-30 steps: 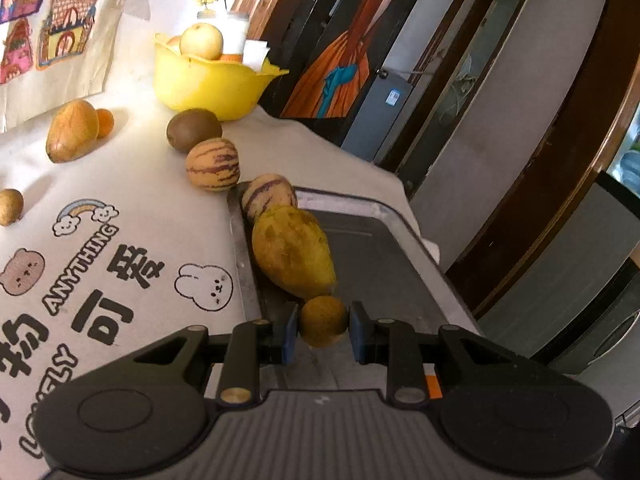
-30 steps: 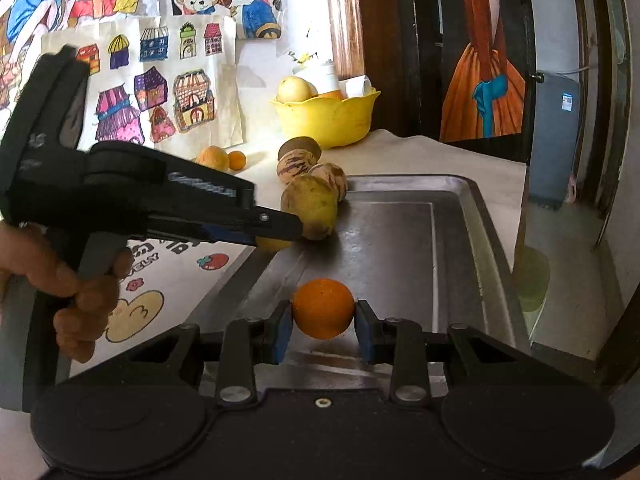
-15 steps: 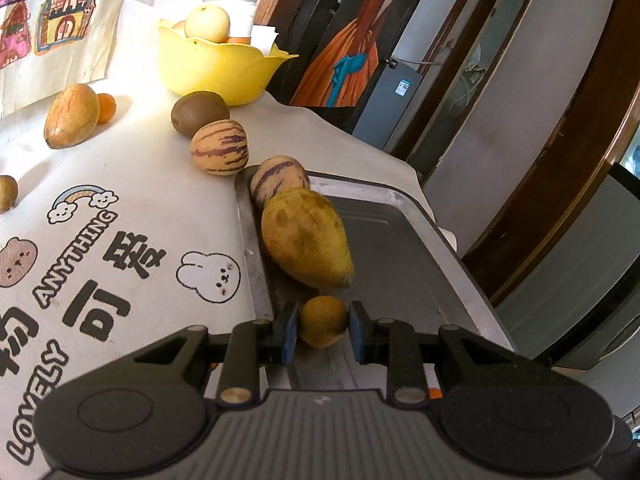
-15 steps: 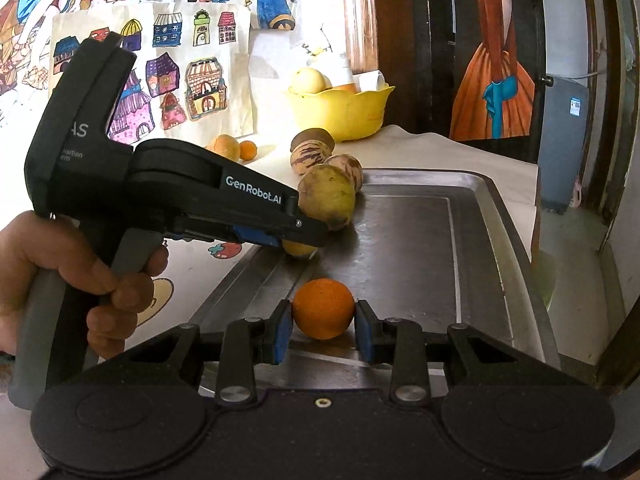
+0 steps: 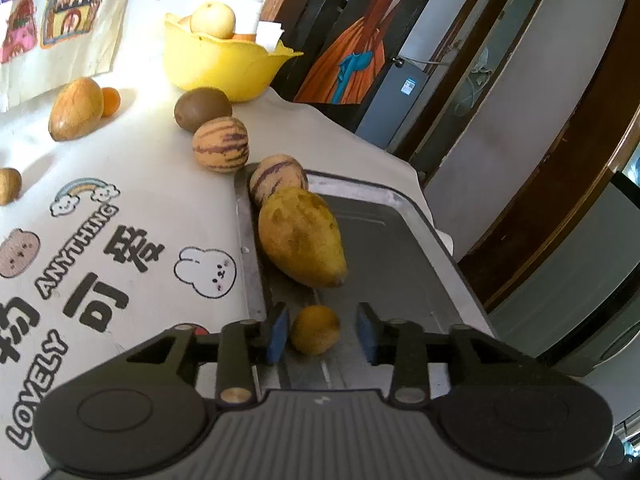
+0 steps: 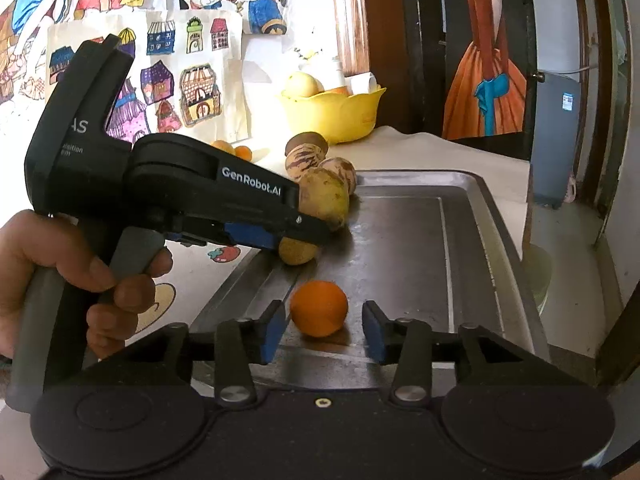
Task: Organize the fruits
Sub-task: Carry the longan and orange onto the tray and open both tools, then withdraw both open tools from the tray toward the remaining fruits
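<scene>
White cloth printed with cartoon animals and lettering covers the table [image 5: 160, 168], with children's drawings behind it and dark wooden doors and a painting of an orange dress beyond the far edge. One steel tray [image 5: 400, 264] sits at the table's right edge. Along its left rim lie one striped pepino melon [image 5: 278, 178], one large yellow-brown mango [image 5: 300, 242] and one small yellow-brown round fruit [image 5: 315, 330]; one bright orange [image 6: 319, 308] rests nearer the front rim. The left tool [image 5: 322, 330] is opening, its blue pads clear of the small fruit between them. The right tool [image 6: 324, 326] is opening too, pads apart from the orange between them. A hand [image 6: 60, 272] grips the left tool's handle. On the cloth lie a second pepino melon [image 5: 220, 143], one kiwi [image 5: 203, 109], another mango [image 5: 76, 109] and a small orange [image 5: 111, 101]. One yellow bowl [image 5: 224, 66] holding fruit stands at the far edge.
</scene>
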`<act>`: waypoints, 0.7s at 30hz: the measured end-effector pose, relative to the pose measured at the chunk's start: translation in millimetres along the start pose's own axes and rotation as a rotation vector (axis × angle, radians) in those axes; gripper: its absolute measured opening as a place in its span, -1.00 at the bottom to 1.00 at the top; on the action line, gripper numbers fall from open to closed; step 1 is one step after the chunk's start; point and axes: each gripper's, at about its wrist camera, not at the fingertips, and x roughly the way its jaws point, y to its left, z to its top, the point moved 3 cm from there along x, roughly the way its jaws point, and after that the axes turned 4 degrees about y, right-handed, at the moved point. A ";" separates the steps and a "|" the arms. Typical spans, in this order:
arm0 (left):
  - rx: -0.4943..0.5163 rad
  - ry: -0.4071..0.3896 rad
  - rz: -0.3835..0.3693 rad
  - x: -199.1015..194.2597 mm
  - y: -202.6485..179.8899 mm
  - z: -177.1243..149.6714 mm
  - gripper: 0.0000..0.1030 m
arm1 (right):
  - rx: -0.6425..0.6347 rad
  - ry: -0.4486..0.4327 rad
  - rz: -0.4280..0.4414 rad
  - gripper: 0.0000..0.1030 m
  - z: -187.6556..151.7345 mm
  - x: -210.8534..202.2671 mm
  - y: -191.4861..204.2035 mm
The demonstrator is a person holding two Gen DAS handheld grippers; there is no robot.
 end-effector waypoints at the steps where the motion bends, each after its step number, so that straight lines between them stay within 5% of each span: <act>1: 0.001 -0.005 -0.005 -2.6 -1.9 0.2 0.12 | 0.002 -0.004 -0.001 -0.06 0.2 -2.2 0.4; 13: 0.018 -0.118 0.033 -70.0 -15.4 -5.6 0.87 | 0.030 -0.067 0.005 0.65 -0.1 -48.6 8.6; 21: 0.020 -0.206 0.101 -130.0 -10.9 -25.1 0.99 | 0.051 -0.105 0.012 0.99 -1.9 -83.8 19.4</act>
